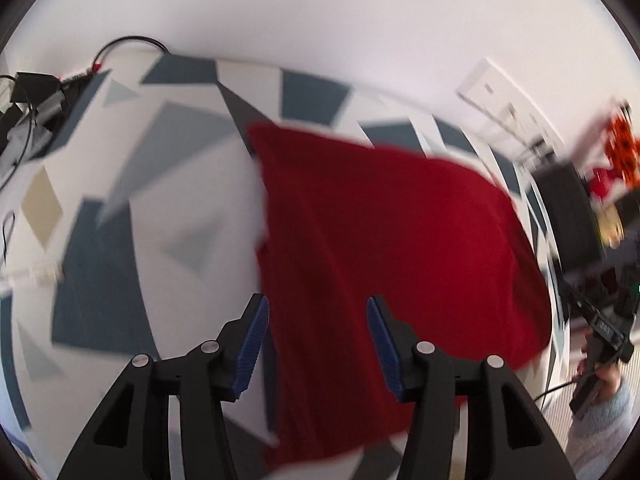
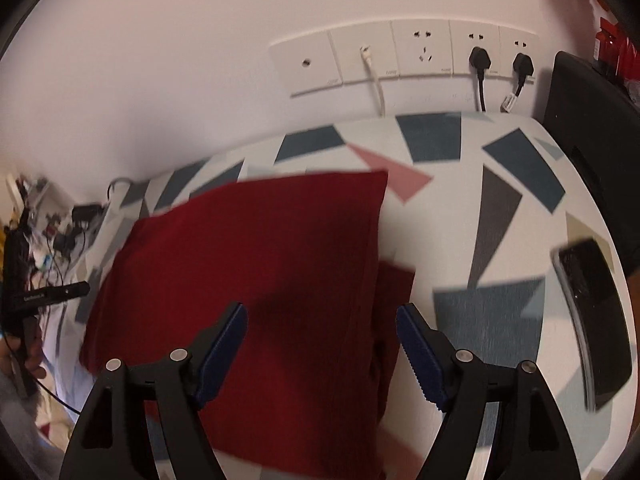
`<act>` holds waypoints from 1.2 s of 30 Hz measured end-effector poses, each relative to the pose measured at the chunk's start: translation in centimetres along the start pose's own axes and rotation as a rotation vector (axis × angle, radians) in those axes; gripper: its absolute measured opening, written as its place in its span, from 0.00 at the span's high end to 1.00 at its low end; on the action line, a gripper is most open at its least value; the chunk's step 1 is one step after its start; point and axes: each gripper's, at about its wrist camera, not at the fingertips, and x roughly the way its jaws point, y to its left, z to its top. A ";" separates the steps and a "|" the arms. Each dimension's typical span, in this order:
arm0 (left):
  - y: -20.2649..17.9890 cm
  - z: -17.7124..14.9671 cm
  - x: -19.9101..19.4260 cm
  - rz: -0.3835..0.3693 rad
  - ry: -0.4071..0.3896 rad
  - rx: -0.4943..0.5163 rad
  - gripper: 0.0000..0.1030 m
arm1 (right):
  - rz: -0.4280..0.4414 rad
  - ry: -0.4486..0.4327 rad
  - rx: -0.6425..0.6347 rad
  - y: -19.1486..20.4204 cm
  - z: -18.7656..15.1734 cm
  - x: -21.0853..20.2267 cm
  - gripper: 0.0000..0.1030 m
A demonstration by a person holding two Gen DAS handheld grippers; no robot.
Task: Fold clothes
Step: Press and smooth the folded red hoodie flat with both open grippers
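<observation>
- The left gripper (image 1: pixel 316 320) hovers above the table with its blue-padded fingers (image 1: pixel 252 344) spread wide and nothing between them; the left finger sits over bare tablecloth, the right over red fabric.
- The right gripper (image 2: pixel 320 328) is likewise spread wide and holds nothing, its two fingers framing the near right part of the garment from above.
- Seen from the left wrist, the right gripper also shows at the far right edge, gripped by the person's right hand (image 1: pixel 608 380) in a pale sleeve.
- The red garment (image 2: pixel 256 280) lies folded into a rough rectangle on the table, with a lower layer sticking out along its right side.
- The tablecloth (image 2: pixel 460 240) under it is white with blue, grey and pink angular patches.
- A black phone-like slab (image 2: pixel 592 320) lies near the table's right edge, well apart from the garment.
- Cables and black devices (image 1: pixel 36 96) clutter the table's far left corner.
- On the wall beyond, a row of wall sockets (image 2: pixel 404 52) carries two black plugs and a white cable.
</observation>
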 end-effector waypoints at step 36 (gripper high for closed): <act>2.2 -9.3 1.3 -0.039 0.118 -0.356 0.22 | -0.071 0.099 -0.080 3.6 -7.0 2.5 0.20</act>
